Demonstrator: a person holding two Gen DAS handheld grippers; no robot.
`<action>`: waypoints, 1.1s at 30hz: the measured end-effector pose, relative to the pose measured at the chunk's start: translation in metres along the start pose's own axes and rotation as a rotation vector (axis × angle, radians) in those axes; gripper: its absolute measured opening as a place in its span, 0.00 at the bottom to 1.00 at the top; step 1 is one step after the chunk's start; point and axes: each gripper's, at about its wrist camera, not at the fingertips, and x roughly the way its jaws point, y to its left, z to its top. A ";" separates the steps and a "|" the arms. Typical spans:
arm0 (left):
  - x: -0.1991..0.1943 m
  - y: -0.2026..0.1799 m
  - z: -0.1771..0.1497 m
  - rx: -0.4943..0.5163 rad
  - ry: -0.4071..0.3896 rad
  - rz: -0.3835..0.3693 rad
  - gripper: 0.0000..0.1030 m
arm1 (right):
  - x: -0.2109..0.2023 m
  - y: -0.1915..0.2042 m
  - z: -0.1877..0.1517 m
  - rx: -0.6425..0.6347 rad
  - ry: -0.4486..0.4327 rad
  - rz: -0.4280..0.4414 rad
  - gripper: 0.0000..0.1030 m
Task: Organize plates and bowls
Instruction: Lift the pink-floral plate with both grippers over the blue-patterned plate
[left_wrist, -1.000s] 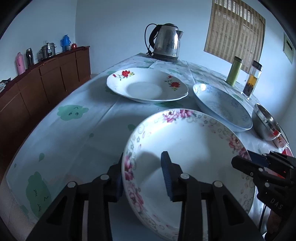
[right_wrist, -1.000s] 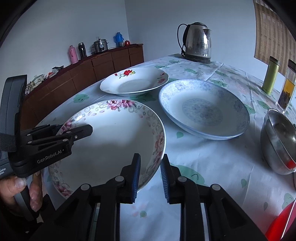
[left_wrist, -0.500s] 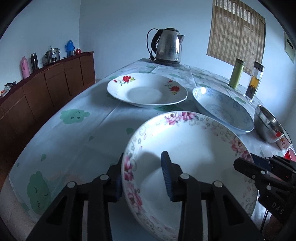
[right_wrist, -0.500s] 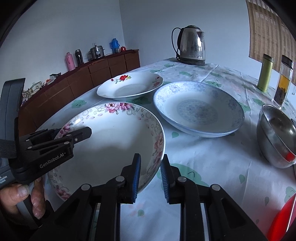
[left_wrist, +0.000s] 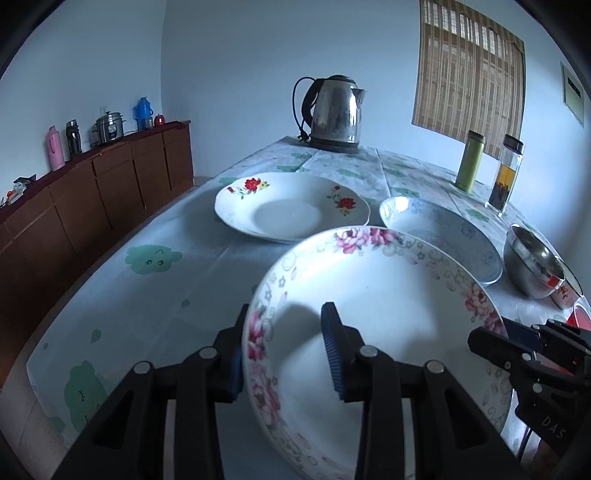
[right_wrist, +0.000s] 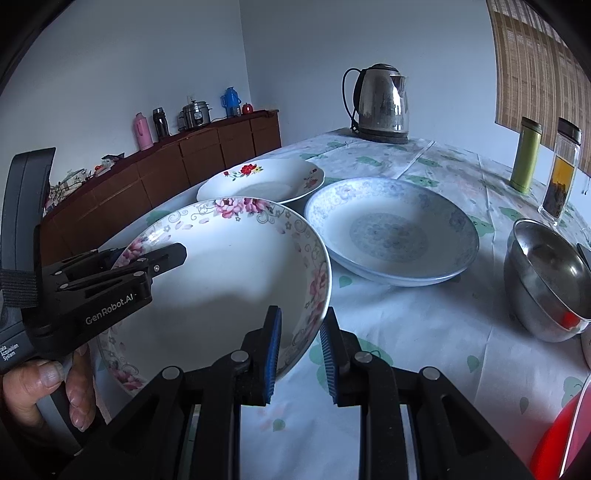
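With each hand-held gripper, left (left_wrist: 282, 349) and right (right_wrist: 297, 349), pinching opposite rims of the white pink-flowered ceramic plate (right_wrist: 236, 273), apparently raised, keep it level while stacking.

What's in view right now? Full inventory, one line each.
pink-flower plate: 1, white, nearest, gripped at both rims
red-flower plate: 1, white, behind it
blue plate: 1, pale blue, right of centre
steel bowl: 1, silver, right
kettle: 1, steel, far end
green flask: 1, far right
jar: 1, clear, beside flask
sideboard: 1, brown, left wall
left gripper: black, shut on plate
right gripper: black, shut on plate
hand: 1, holds left gripper
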 end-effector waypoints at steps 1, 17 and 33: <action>0.000 0.000 0.001 -0.001 -0.008 0.001 0.34 | -0.001 0.000 0.001 -0.001 -0.004 0.002 0.23; -0.009 -0.010 0.029 0.012 -0.113 -0.011 0.34 | -0.012 -0.007 0.015 0.005 -0.077 -0.015 0.23; 0.000 -0.037 0.060 0.045 -0.198 -0.021 0.33 | -0.011 -0.031 0.034 0.042 -0.149 -0.067 0.23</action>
